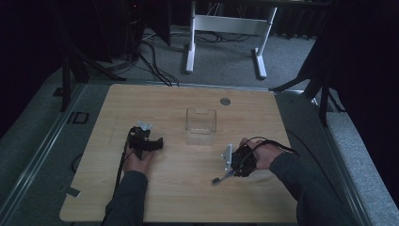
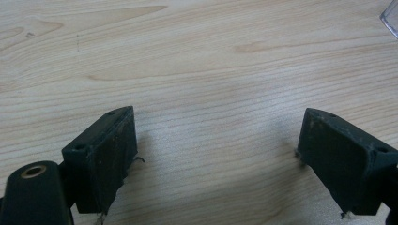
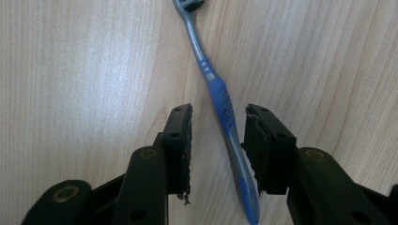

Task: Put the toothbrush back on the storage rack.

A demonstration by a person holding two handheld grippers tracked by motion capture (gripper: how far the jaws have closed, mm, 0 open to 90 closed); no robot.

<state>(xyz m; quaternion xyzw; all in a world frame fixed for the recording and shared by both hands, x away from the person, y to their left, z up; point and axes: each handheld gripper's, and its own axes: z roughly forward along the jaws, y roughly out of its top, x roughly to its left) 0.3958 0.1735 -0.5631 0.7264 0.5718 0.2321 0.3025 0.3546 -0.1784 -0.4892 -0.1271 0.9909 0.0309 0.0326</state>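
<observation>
On the wooden table (image 1: 179, 197), high view: left gripper (image 1: 149, 141) at mid-left, right gripper (image 1: 235, 162) at mid-right, well apart, forearms entering from the bottom edge. Clear box (image 1: 201, 126) stands between and beyond them, nearer the far edge; small round disc (image 1: 225, 100) past it, set in the tabletop. White desk frame (image 1: 226, 28) on the grey floor behind, cables trailing beside it.

Toothbrush (image 1: 221, 177) from above is a thin dim streak at the near-left tip of the right gripper; head and handle hard to tell apart there. Right gripper view gives the detail: toothbrush (image 3: 220, 101) lies flat on the table, grey neck running to the top edge, blue ribbed handle passing between the jaws. Right gripper (image 3: 218, 150) is partly closed around the handle but not clamped; gaps show on both sides, the handle's lower end close to the right-hand jaw.

Left gripper view: left gripper (image 2: 216, 154) released, jaws wide, bare wood grain between them. Corner of the clear box (image 2: 390, 18) at the upper right edge.

Nothing lies across the toothbrush.
</observation>
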